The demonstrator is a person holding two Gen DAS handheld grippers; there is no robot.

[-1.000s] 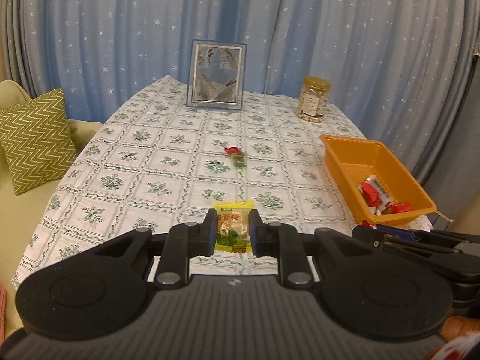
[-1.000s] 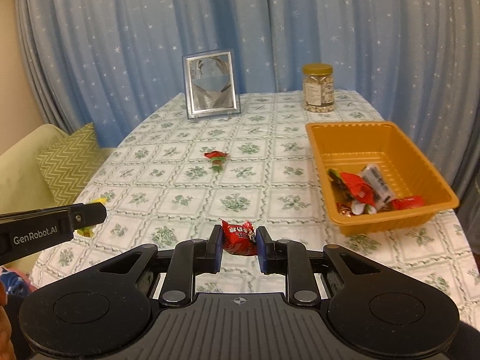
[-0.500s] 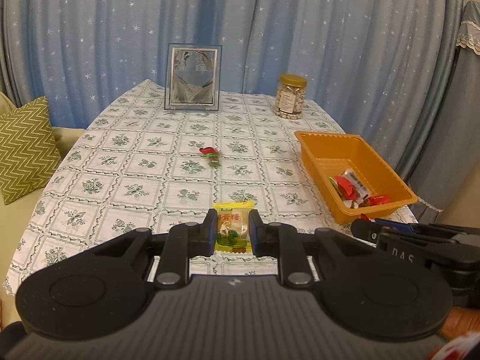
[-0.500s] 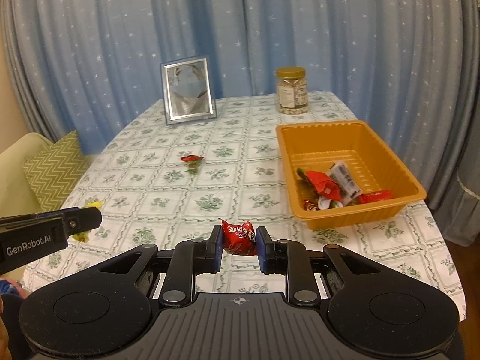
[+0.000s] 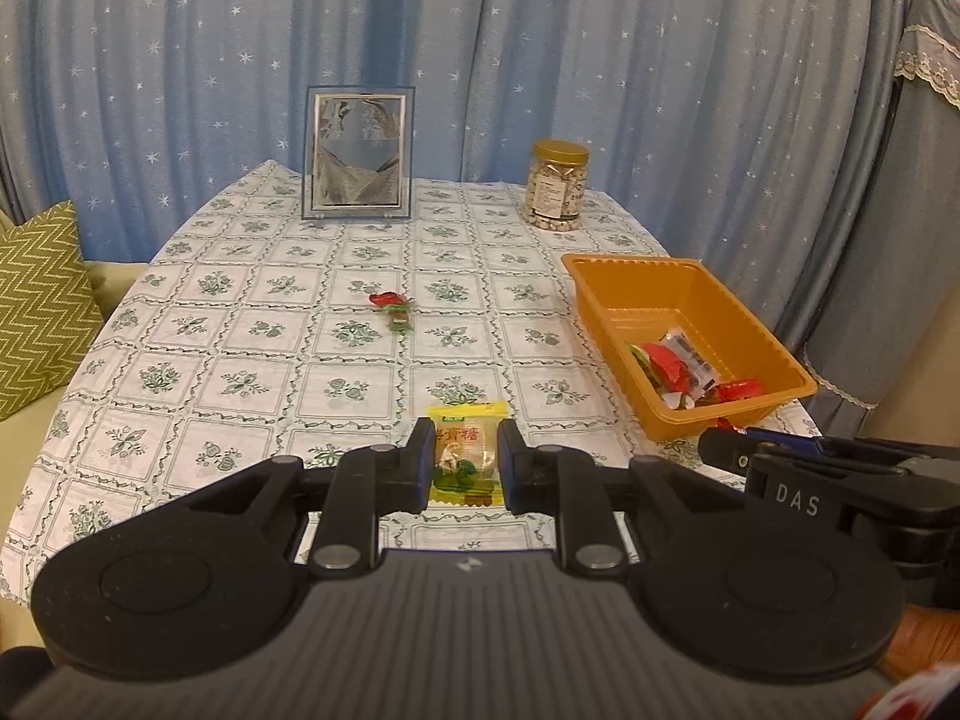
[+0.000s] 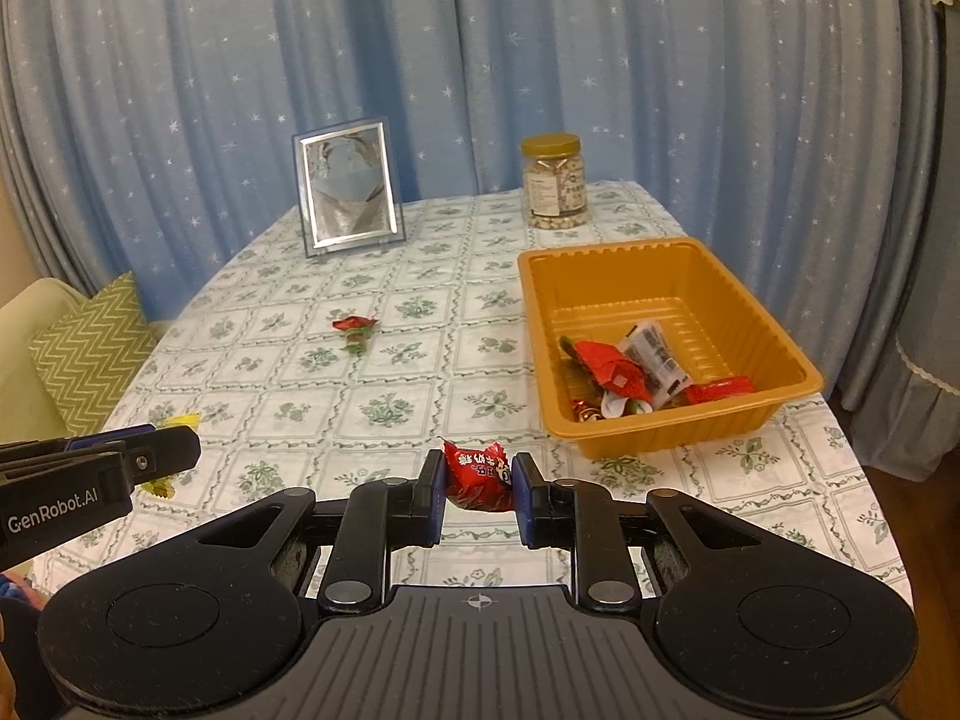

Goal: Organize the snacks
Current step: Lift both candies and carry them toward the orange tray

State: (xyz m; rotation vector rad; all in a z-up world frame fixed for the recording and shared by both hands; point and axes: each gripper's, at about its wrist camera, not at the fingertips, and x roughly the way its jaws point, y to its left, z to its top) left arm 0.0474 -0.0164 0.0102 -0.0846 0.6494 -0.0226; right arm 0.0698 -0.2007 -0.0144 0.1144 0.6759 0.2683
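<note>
— Blue star-dotted curtains [image 5: 600, 60] behind, floral checked tablecloth [image 5: 252, 384] spread over the table. Anything else at the far end?

— Silver picture frame [image 5: 359, 153] standing upright near the curtain, and a gold-lidded jar [image 5: 556, 185] to its right, well apart from it. Green zigzag cushion [image 5: 36, 306] off the table's left edge.

— And the snacks?

— Orange tray [image 6: 606, 276] on the right side of the cloth, holding several wrapped pieces heaped at its near end: red wrappers and one clear packet with a printed label. One more small red and green candy [image 5: 393, 306] lying alone on the cloth, mid-table, well left of the tray.

— Left gripper [image 5: 467, 462]?

— Clamped on a yellow candy packet [image 5: 465, 450], pads pressing both side edges, packet upright between them and lifted clear of the cloth. Also seen from the right wrist view as a black arm at the left edge, a bit of yellow wrapper poking out past the tip.

— Right gripper [image 6: 478, 489]?

— Closed on a red candy wrapper [image 6: 477, 474], blue pads squeezing it from either side, crinkled top sticking up above them. Held above the near table edge, just left of the tray's near corner, not over it.

— Relation between the two tools?

— Side by side, apart, both angled down toward the table.
</note>
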